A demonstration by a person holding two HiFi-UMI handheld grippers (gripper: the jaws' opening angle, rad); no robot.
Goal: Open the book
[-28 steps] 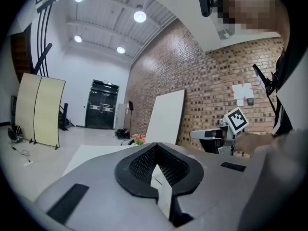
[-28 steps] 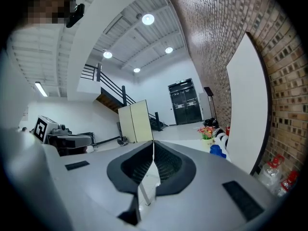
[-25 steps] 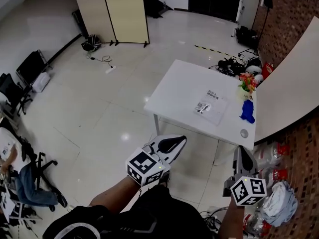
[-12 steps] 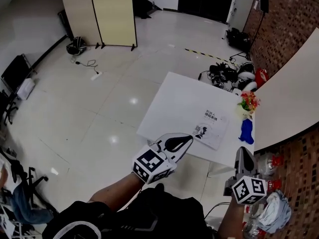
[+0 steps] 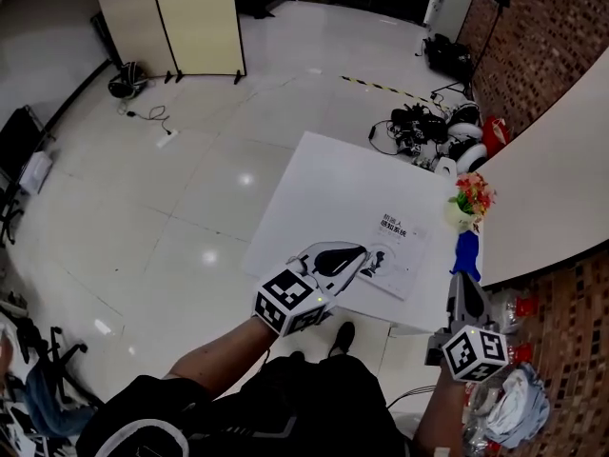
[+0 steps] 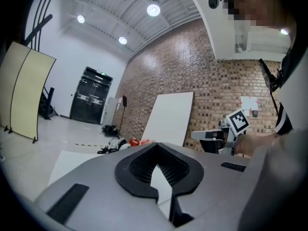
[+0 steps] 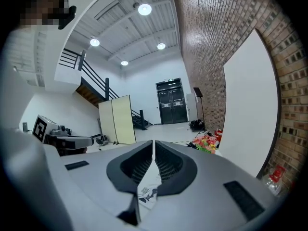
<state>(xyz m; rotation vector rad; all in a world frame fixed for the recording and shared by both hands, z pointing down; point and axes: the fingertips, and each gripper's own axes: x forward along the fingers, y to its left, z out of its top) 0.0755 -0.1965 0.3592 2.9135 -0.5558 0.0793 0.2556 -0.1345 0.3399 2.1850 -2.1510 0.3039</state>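
Note:
A thin white book (image 5: 394, 246) with dark print on its cover lies shut near the front edge of the white table (image 5: 324, 184). My left gripper (image 5: 358, 252) hangs just in front of that edge, its tips by the book's left side, jaws shut and empty. My right gripper (image 5: 464, 284) is off the table's right front corner, also shut on nothing. In the right gripper view a bit of the book (image 7: 147, 194) shows through the gap under the shut jaws (image 7: 154, 143). In the left gripper view the jaws (image 6: 156, 146) meet at the tips.
On the table's right side stand a small pot of flowers (image 5: 470, 198) and a blue thing (image 5: 464, 253). A large white board (image 5: 542, 184) leans on the brick wall. Cables and bags (image 5: 423, 127) lie behind the table. A folding screen (image 5: 171, 22) stands far left.
The table and book have come nearer in the head view. Both grippers have travelled forward to the table's front edge, still shut; the left one now reaches the book's side.

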